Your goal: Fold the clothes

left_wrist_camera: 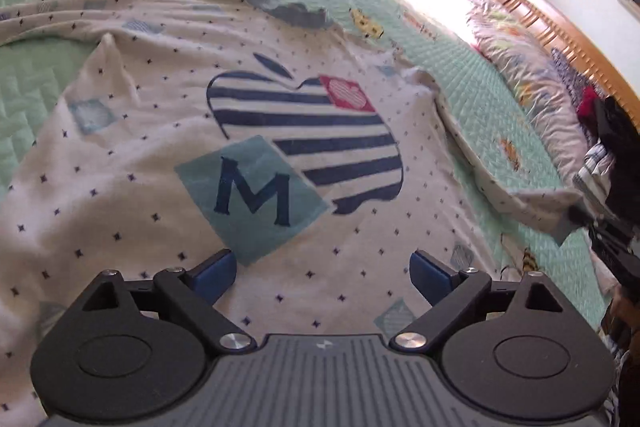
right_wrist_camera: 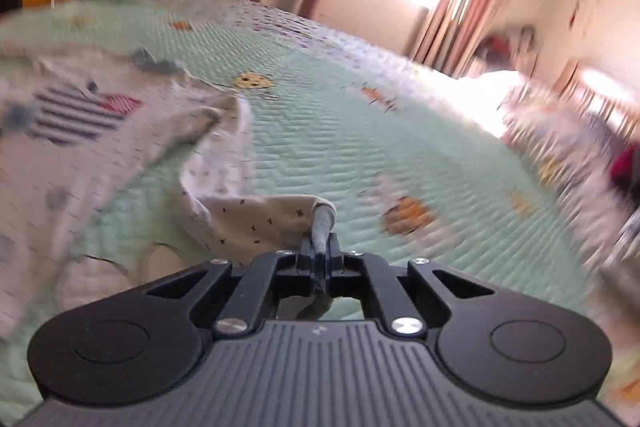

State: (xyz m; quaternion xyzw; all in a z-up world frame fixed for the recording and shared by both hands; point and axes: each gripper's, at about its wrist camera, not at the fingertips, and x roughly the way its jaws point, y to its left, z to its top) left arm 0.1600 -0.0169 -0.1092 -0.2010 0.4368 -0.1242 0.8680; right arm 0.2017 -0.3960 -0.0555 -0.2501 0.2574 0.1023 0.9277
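White shirt [left_wrist_camera: 168, 155] spread front-up on a mint-green quilted bedspread [left_wrist_camera: 472, 95], dotted all over with small dark diamonds, scattered pale blue squares, a navy-striped apple print mid-chest with a red patch at its upper right and a teal square bearing a dark "M" at its lower left. Grey-blue collar [left_wrist_camera: 288, 9] at the far end, one sleeve trailing off to the left. Left gripper [left_wrist_camera: 322, 277] poised over the lower hem with blue pads [left_wrist_camera: 214, 275] spread wide, nothing between them. Right gripper [right_wrist_camera: 320, 247] clamped tight on the grey cuff [right_wrist_camera: 323, 223] of the other sleeve [right_wrist_camera: 256, 215], sleeve lifted off the quilt, probably pulled taut, though blur smears that view. Wide bare bedspread to the right of the shirt; pillows [left_wrist_camera: 516, 63] and a wooden headboard [left_wrist_camera: 576, 55] along the far right edge.
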